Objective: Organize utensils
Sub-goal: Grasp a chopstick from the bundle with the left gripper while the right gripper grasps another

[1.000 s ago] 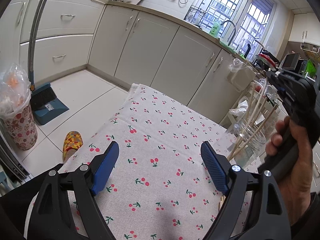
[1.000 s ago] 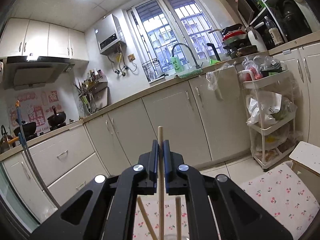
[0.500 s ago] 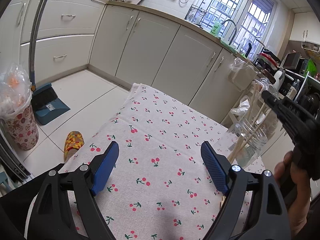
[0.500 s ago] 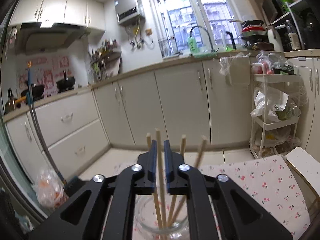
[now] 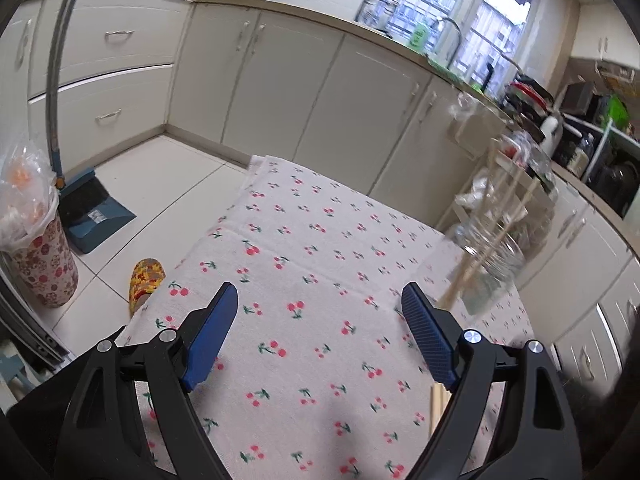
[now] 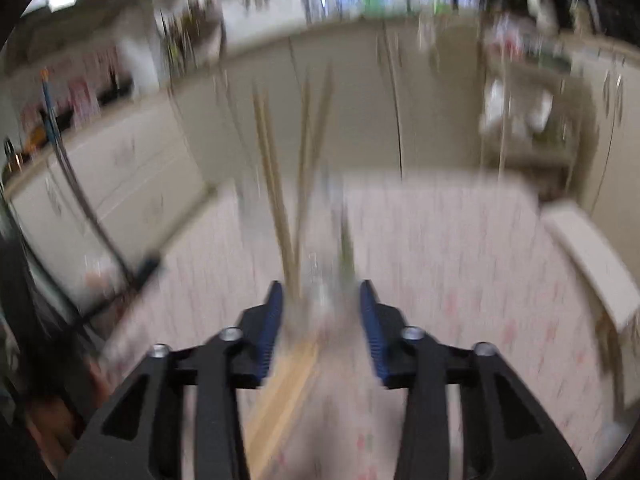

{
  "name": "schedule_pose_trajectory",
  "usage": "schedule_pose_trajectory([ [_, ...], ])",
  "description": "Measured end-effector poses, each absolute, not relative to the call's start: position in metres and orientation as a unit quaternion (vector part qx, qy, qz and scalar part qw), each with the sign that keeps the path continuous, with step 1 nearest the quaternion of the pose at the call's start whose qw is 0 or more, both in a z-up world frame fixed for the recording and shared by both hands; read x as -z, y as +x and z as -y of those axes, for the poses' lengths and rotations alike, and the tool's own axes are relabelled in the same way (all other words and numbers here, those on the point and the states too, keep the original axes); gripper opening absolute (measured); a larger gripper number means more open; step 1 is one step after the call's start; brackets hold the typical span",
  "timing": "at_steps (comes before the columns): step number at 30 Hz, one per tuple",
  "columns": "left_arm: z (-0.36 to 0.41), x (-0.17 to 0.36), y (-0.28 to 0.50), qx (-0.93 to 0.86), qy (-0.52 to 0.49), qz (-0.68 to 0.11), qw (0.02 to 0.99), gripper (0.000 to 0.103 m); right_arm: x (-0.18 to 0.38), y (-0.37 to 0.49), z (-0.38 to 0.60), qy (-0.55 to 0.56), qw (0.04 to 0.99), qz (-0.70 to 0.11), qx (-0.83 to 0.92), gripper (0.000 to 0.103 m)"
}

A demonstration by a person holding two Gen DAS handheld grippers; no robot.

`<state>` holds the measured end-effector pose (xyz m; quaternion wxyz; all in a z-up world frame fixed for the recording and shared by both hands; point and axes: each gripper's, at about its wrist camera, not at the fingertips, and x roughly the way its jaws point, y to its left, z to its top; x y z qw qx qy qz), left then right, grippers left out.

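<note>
Both our tongs, left and right, gape empty; chopsticks lean in the jar on the worktop.

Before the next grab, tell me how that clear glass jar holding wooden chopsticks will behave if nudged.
The clear glass jar looks rigid and breakable. Its tall wooden chopsticks lean outward, so it may be top-heavy and tip. On the cherry-print tablecloth it probably drags rather than slides.

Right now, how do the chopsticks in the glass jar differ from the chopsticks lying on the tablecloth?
The chopsticks in the glass jar stand leaning, tops fanned apart; the chopsticks on the tablecloth lie flat, side by side. The first sit far right; the second by the left gripper. Both look like pale wood.
</note>
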<state>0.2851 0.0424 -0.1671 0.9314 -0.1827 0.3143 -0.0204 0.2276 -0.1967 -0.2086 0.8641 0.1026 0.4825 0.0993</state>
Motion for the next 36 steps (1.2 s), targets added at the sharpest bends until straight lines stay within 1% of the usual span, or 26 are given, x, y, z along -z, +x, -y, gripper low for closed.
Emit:
schedule_pose_trajectory([
  [1, -0.039, 0.164, 0.284, 0.021, -0.174, -0.319, 0.931, 0.08, 0.217, 0.224, 0.197, 0.108, 0.855, -0.497, -0.1, 0.02],
  [2, -0.036, 0.162, 0.283, 0.023, -0.167, -0.324, 0.931, 0.08, 0.225, 0.221, 0.195, 0.108, 0.848, -0.509, -0.1, 0.019],
  [3, -0.033, 0.16, 0.282, 0.029, -0.162, -0.328, 0.93, 0.08, 0.23, 0.22, 0.192, 0.103, 0.842, -0.52, -0.103, 0.019],
  [10, -0.017, 0.157, 0.267, 0.055, -0.135, -0.356, 0.923, 0.082, 0.225, 0.215, 0.183, 0.098, 0.84, -0.519, -0.125, 0.019],
  [17, 0.009, 0.17, 0.256, 0.082, -0.077, -0.398, 0.91, 0.082, 0.222, 0.209, 0.182, 0.04, 0.843, -0.524, -0.112, 0.019],
  [23, 0.043, 0.184, 0.258, 0.102, -0.004, -0.432, 0.896, 0.082, 0.224, 0.213, 0.214, 0.053, 0.837, -0.536, -0.094, 0.017],
  [27, 0.057, 0.197, 0.265, 0.104, 0.026, -0.456, 0.884, 0.082, 0.225, 0.216, 0.225, 0.077, 0.831, -0.541, -0.099, 0.017],
  [36, 0.066, 0.207, 0.28, 0.104, 0.059, -0.484, 0.867, 0.079, 0.225, 0.214, 0.226, 0.08, 0.83, -0.541, -0.105, 0.017],
])
